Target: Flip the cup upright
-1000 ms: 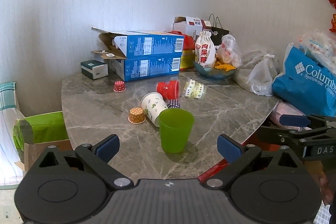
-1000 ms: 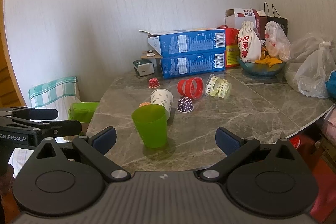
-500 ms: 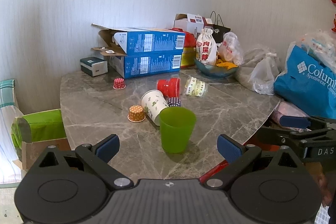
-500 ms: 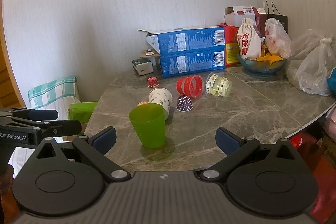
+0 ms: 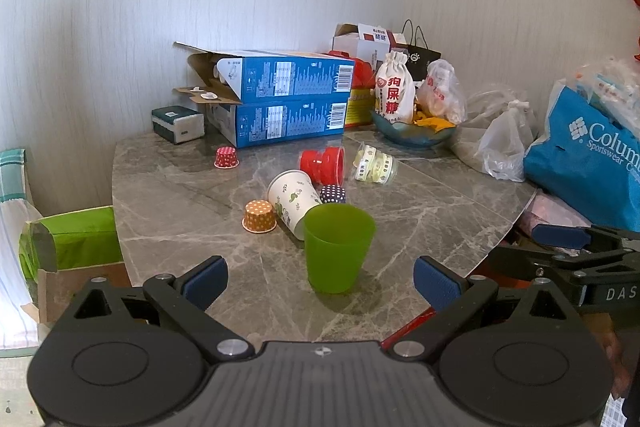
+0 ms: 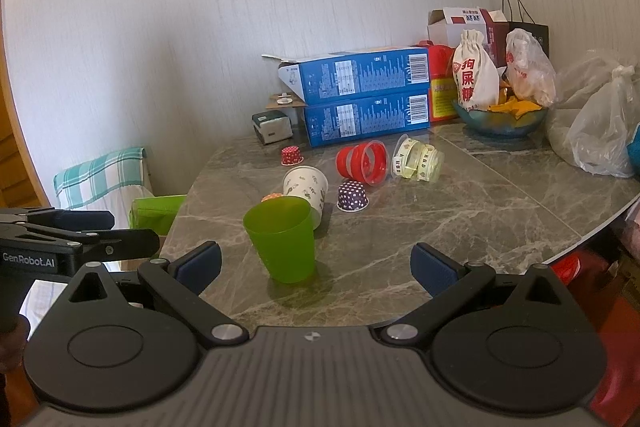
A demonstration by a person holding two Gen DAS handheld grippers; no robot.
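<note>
Left wrist view
- Left gripper [image 5: 320, 277]: my fingers [image 5: 204, 277] are spread wide and released, with nothing between them.
- Green cup [image 5: 338, 247]: upright on the marble surface [image 5: 180, 195], mouth up, just ahead of my fingers and apart from both.
- White paper cup [image 5: 292, 201]: on its side right behind the green cup, base toward the wall; I cannot tell whether the two touch.
- Orange dotted cup [image 5: 259, 215]: upside down, just left of the paper cup.
- Dark dotted cup [image 5: 333, 193]: upside down, just right of the paper cup.
- Red cup [image 5: 324, 163]: lying on its side, further back.
- Right gripper [image 5: 560, 239]: I see it side-on at the right edge, beyond the surface rim; only one blue pad shows here.

Right wrist view
- Right gripper [image 6: 316, 265]: my fingers [image 6: 434, 269] are parted wide and released, grasping nothing.
- Green cup [image 6: 282, 239]: standing upright near the front rim, closer to my left finger, touching neither.
- White paper cup [image 6: 306, 187]: lying down just behind it.
- Clear printed cup [image 6: 416, 163]: on its side, right beside the red cup [image 6: 362, 163].
- Blue boxes [image 6: 360, 95]: two, stacked against the wall.
</note>
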